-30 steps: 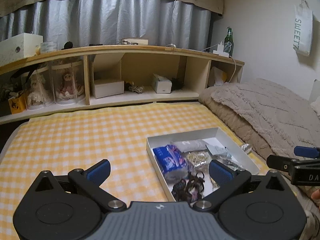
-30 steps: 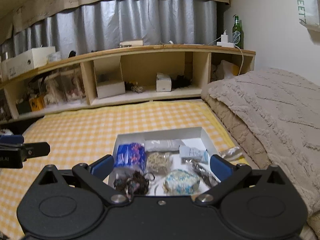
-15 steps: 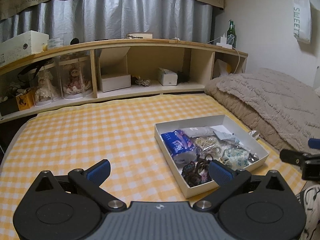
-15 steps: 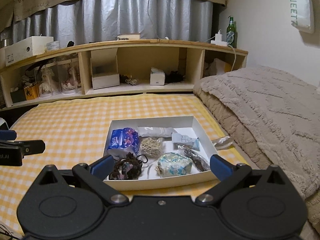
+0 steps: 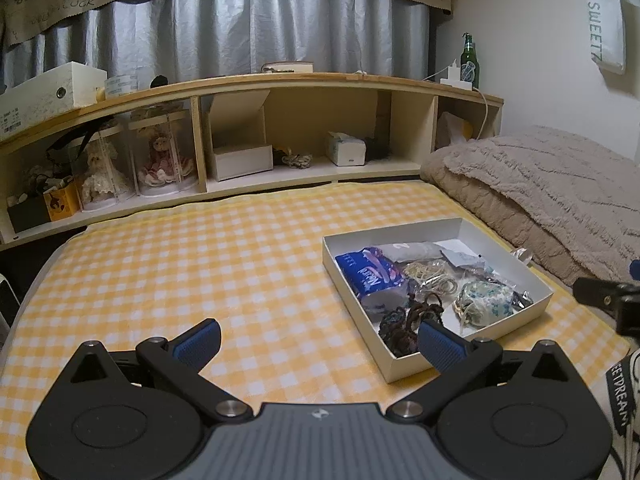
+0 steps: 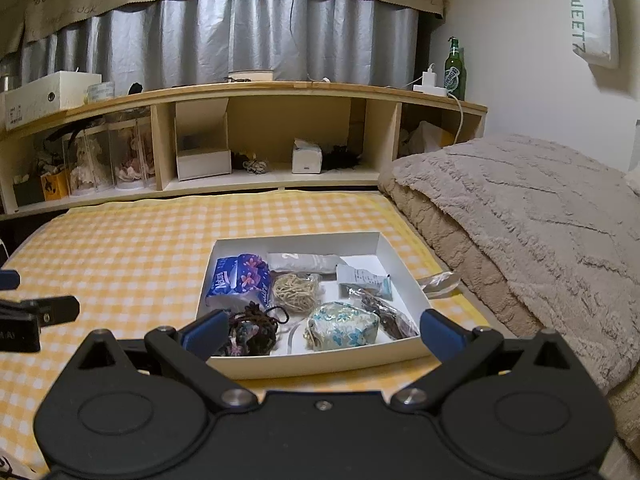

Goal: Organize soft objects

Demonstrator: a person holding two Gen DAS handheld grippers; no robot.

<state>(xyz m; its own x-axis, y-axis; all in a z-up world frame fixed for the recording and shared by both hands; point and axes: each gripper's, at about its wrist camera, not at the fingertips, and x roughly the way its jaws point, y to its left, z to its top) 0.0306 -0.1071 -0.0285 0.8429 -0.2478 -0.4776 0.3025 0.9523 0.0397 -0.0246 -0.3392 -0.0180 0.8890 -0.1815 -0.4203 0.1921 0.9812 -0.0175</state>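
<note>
Your white box [image 6: 320,356] holds a blue tissue pack [image 6: 237,280], hair ties [image 6: 250,330], a floral pouch [image 6: 342,330] and rubber bands [image 6: 296,291]; both your left gripper [image 5: 318,344] and right gripper [image 6: 320,330] have fingers spread wide, empty.

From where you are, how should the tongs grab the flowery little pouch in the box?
Come from above and pinch the flowery pouch across its puffy middle: it lies flat by the white box's near wall, which blocks a side approach.
</note>
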